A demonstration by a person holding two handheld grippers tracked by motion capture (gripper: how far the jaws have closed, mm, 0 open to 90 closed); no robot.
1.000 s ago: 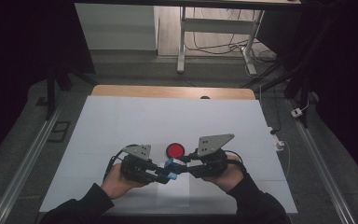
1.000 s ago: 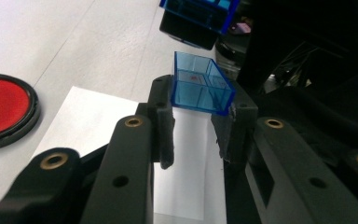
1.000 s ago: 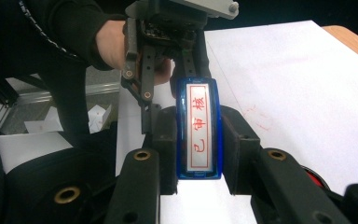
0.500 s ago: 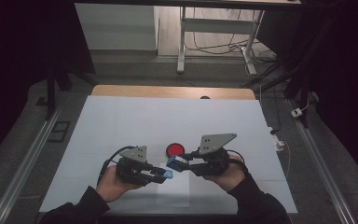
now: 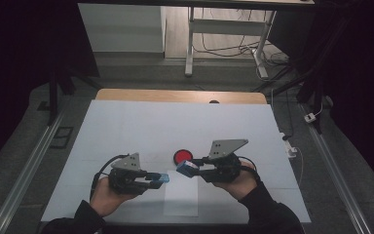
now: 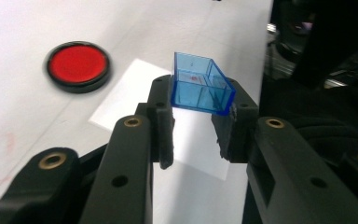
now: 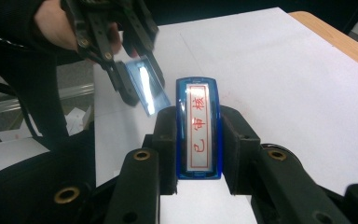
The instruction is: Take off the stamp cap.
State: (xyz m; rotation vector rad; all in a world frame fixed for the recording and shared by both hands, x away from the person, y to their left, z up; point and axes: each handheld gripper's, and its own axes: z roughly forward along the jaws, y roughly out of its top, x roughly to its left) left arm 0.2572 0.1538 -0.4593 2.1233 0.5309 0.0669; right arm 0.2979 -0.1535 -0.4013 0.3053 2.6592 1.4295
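My left gripper (image 5: 160, 180) is shut on a clear blue cap (image 6: 200, 84), which it holds by its sides just above the table. My right gripper (image 5: 187, 168) is shut on a blue stamp (image 7: 198, 128) whose face shows red characters in a red frame. In the high view cap and stamp point at each other with a short gap between them. The right gripper view shows the cap (image 7: 145, 91) to the upper left of the stamp. A round red ink pad (image 5: 182, 156) in a black rim lies just beyond the stamp. A white paper sheet (image 5: 181, 200) lies under the gap.
The white mat (image 5: 126, 126) covers the table, with a wooden edge (image 5: 175, 95) at the far side. Beyond it stand a table's legs (image 5: 191, 44) and cables on the floor. Metal rails (image 5: 24, 170) run along both sides.
The left gripper has drawn away to the left with the blue cap. Cap and stamp were together over the paper a second ago and now stand apart. The right gripper kept still.
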